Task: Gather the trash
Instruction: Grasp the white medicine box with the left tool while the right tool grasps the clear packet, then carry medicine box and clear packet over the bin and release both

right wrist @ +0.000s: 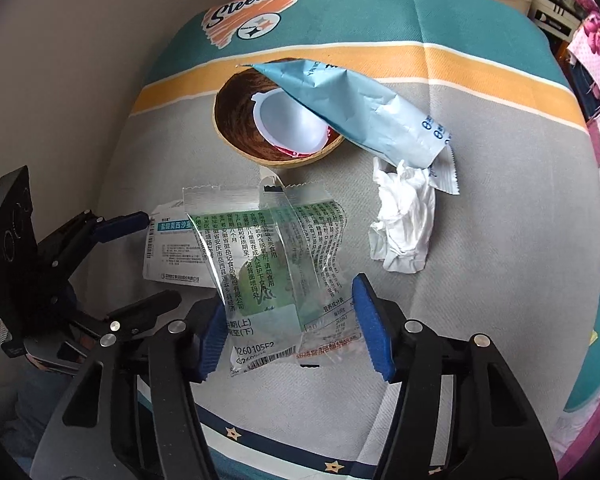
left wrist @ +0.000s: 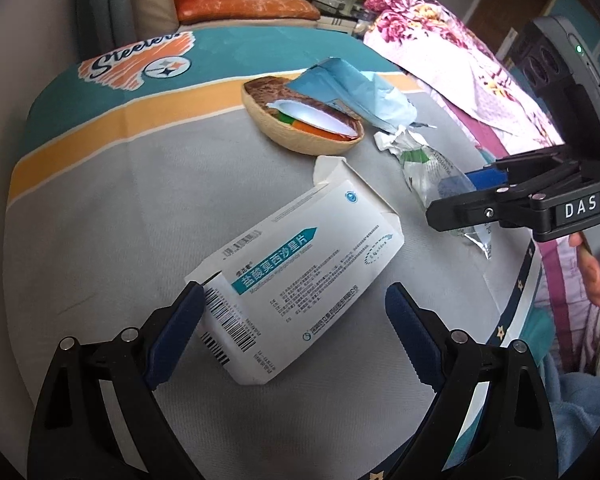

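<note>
Currently, left gripper [left wrist: 294,316]: jaws wide, straddling medicine box [left wrist: 300,280].
Right gripper [right wrist: 290,330]: jaws wide around clear wrapper [right wrist: 276,264].
Bowl [right wrist: 236,136]: holds blue packet [right wrist: 364,112].

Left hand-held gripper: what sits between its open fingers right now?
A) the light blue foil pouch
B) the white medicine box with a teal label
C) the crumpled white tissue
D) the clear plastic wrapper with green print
B: in the left wrist view, the left hand-held gripper stands open around the barcode end of the white medicine box with a teal label, which lies flat on the grey cloth.
</note>
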Tool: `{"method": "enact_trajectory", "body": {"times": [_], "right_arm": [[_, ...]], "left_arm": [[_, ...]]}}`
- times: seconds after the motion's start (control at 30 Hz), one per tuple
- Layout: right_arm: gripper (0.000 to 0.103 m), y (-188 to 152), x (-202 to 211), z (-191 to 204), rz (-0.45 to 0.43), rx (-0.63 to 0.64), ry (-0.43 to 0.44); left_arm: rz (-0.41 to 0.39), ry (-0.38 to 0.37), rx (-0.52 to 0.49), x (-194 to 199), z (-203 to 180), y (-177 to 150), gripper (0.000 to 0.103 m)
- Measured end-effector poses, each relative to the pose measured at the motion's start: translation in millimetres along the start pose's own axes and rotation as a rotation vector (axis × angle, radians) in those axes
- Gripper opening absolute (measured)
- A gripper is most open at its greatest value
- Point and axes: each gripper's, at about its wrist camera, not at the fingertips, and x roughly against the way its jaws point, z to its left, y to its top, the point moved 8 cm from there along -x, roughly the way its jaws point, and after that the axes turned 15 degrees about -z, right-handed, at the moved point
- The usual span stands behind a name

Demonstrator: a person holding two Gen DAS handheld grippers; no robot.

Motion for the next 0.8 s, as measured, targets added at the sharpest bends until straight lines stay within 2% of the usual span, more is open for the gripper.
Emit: {"method": "enact_trajectory", "body": {"times": [0.27,0.4,0.53,0.67,0.73,0.77,0.8], "right_arm": [[0.056,-5,24,-21,-0.019,-0.061,-0.002],[0.056,-8,28,-32,-0.025,-0.100,-0.002],[0.056,-11,31,-39,-0.030,-0.120,-0.001],[0.056,-9,29,-44,-0.036,-0.142,0.005],[0.056,-7,24,-45,-0.036,-0.153,0.007],[0.056,-8,24,-46,-0.036,-0.157,0.007],[0.056,-8,25,-47,-0.037,-0.161,0.009]], "left_arm": [[0.074,-0.009,-0.240,-23,-20,4,0.092],[0.137,0.016,-0.307,-41,-14,1,0.092],[0.160,-0.003,-0.313,-51,-12,3,0.093],[0.152,-0.071,-0.272,-53,-17,9,0.094],[0.137,-0.113,-0.241,-52,-22,11,0.088],[0.125,-0.120,-0.230,-51,-23,13,0.080],[0.116,-0.125,-0.210,-50,-24,14,0.077]]}}
